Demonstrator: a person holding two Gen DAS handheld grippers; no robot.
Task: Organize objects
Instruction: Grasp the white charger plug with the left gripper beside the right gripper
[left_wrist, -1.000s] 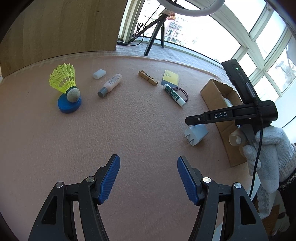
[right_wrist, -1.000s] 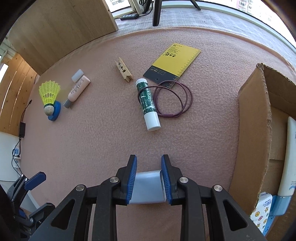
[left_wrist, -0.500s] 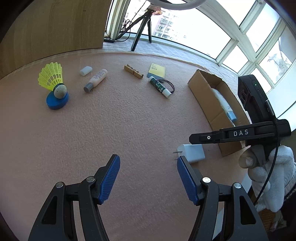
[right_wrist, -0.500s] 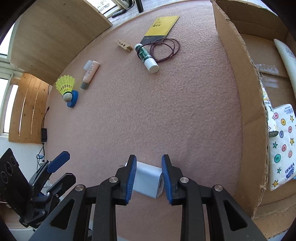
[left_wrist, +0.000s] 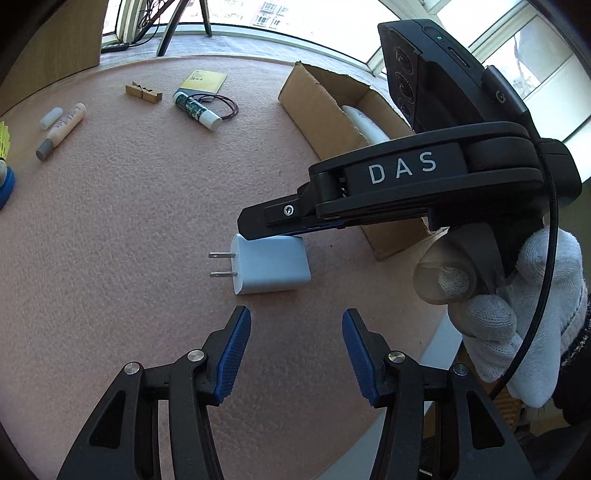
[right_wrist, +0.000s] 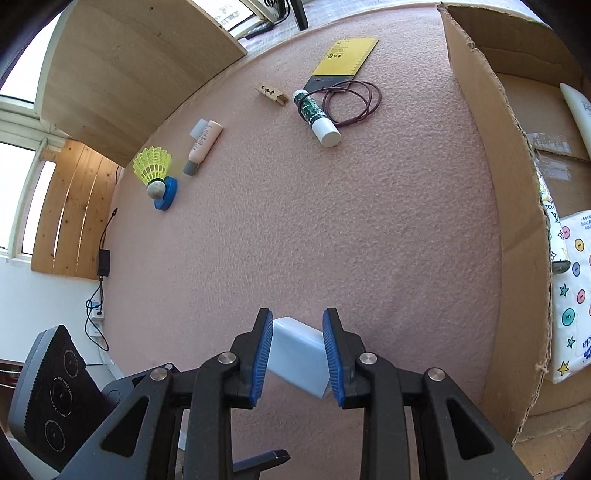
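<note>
A white wall charger (left_wrist: 271, 267) with two metal prongs pointing left hangs low over the pink mat (left_wrist: 129, 221). My right gripper (left_wrist: 258, 230), held by a white-gloved hand (left_wrist: 517, 314), is shut on it from above. In the right wrist view the charger (right_wrist: 295, 349) sits tilted between the blue pads of the right gripper (right_wrist: 297, 321). My left gripper (left_wrist: 295, 332) is just short of the charger. Its jaws are closing and nothing is between them. An open cardboard box (left_wrist: 321, 103) stands to the right.
Farther back on the mat lie a green-and-white stick (right_wrist: 317, 114), a hair band (right_wrist: 354, 99), a yellow card (right_wrist: 343, 59), a clothespin (right_wrist: 271, 94), a pink tube (right_wrist: 203, 146) and a yellow shuttlecock (right_wrist: 153, 166) on a blue disc (right_wrist: 166, 194). Packets lie in the box (right_wrist: 498, 184).
My left gripper has swung right and down to the charger, and its jaws have narrowed. The right gripper carried the charger toward the mat's near edge beside the box, then held still.
</note>
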